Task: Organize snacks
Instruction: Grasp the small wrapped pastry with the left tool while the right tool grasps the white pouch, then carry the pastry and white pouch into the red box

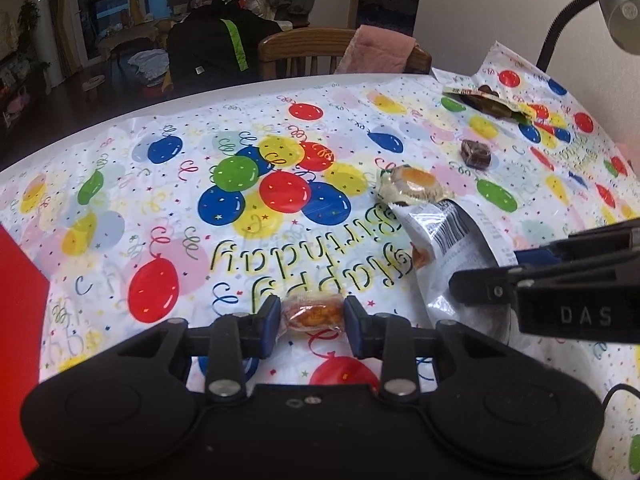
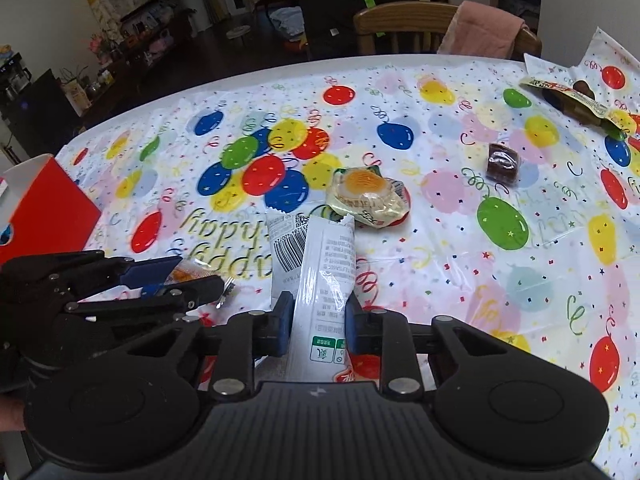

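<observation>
Both jaws clamped — left gripper (image 1: 311, 317) on crinkly orange candy (image 1: 312, 314), right gripper (image 2: 317, 322) on glossy packet (image 2: 320, 292).

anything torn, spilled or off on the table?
The silver snack bag in the right tool is torn open along its jagged top edge. An opened brown wrapper lies at the far right with a dark piece beside it. Nothing visibly spilled.

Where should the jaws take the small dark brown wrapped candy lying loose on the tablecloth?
Across the short sides of the dark brown candy, coming straight down from above. It is a compact, blocky piece lying flat on the tablecloth, apart from the egg-print snack and the opened packet, so a top-down pinch across its body looks unobstructed; the clear wrapper ends probably slip.
</observation>
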The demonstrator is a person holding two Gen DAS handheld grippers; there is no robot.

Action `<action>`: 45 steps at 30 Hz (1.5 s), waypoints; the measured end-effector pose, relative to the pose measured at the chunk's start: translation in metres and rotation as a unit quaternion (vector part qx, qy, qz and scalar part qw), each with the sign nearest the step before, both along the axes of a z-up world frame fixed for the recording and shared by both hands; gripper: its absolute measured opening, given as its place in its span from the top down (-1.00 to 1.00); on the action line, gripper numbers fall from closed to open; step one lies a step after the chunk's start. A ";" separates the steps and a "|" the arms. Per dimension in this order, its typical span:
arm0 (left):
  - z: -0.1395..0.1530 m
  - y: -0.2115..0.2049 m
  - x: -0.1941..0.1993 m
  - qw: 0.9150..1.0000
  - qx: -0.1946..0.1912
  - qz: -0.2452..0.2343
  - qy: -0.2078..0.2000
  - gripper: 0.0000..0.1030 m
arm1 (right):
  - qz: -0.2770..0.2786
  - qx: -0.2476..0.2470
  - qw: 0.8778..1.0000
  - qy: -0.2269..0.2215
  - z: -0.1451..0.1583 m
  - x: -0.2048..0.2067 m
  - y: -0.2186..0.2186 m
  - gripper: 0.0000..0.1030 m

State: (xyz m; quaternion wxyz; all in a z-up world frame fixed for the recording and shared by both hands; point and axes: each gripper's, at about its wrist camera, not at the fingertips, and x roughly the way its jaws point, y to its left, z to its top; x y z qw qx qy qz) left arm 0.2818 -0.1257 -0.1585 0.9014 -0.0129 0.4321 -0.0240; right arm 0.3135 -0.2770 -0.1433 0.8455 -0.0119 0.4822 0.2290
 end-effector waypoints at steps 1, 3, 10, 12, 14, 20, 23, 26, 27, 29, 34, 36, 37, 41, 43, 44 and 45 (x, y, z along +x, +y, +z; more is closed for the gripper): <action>0.003 0.001 -0.002 1.000 -0.003 0.002 0.000 0.39 | 0.000 -0.002 1.000 -0.001 0.003 -0.003 0.001 0.52; 0.008 0.005 -0.007 1.000 -0.010 0.007 0.000 0.39 | 0.003 -0.001 1.000 -0.003 0.010 -0.009 0.001 0.52; 0.031 0.019 -0.028 1.000 -0.025 0.013 -0.003 0.39 | 0.010 -0.006 1.000 -0.007 0.034 -0.031 0.009 0.52; 0.039 0.024 -0.035 0.999 -0.030 0.015 -0.005 0.39 | 0.010 -0.010 1.000 -0.011 0.041 -0.039 0.014 0.52; 0.046 0.030 -0.042 0.999 -0.035 0.018 -0.010 0.39 | 0.012 -0.009 1.000 -0.013 0.049 -0.045 0.018 0.52; 0.070 0.049 -0.064 0.999 -0.043 0.021 -0.022 0.39 | 0.025 -0.005 0.999 -0.023 0.074 -0.067 0.041 0.52; 0.081 0.060 -0.075 0.998 -0.043 0.021 -0.028 0.39 | 0.034 -0.003 0.999 -0.032 0.086 -0.079 0.056 0.52; 0.090 0.073 -0.086 0.998 -0.045 0.023 -0.032 0.39 | 0.040 0.001 0.999 -0.037 0.098 -0.091 0.070 0.52; 0.093 0.077 -0.090 0.998 -0.046 0.022 -0.033 0.39 | 0.044 0.003 0.998 -0.038 0.102 -0.096 0.076 0.52; 0.099 0.085 -0.097 0.998 -0.046 0.022 -0.037 0.39 | 0.049 0.005 0.998 -0.042 0.108 -0.104 0.087 0.52; 0.113 0.109 -0.114 0.998 -0.044 0.023 -0.045 0.39 | 0.062 0.012 0.997 -0.051 0.121 -0.119 0.114 0.52; 0.118 0.120 -0.121 0.997 -0.042 0.027 -0.051 0.38 | 0.066 0.014 0.996 -0.053 0.125 -0.124 0.126 0.52; 0.120 0.126 -0.123 0.997 -0.043 0.029 -0.053 0.38 | 0.069 0.015 0.996 -0.055 0.127 -0.126 0.132 0.52; 0.127 0.151 -0.132 0.997 -0.044 0.040 -0.057 0.38 | 0.079 0.018 0.995 -0.060 0.133 -0.134 0.157 0.52; 0.129 0.163 -0.135 0.996 -0.045 0.046 -0.059 0.38 | 0.084 0.019 0.994 -0.061 0.135 -0.138 0.169 0.52; 0.130 0.169 -0.137 0.996 -0.043 0.049 -0.060 0.38 | 0.087 0.019 0.994 -0.062 0.135 -0.139 0.176 0.52; 0.131 0.175 -0.139 0.996 -0.042 0.051 -0.061 0.38 | 0.090 0.019 0.994 -0.063 0.136 -0.141 0.183 0.52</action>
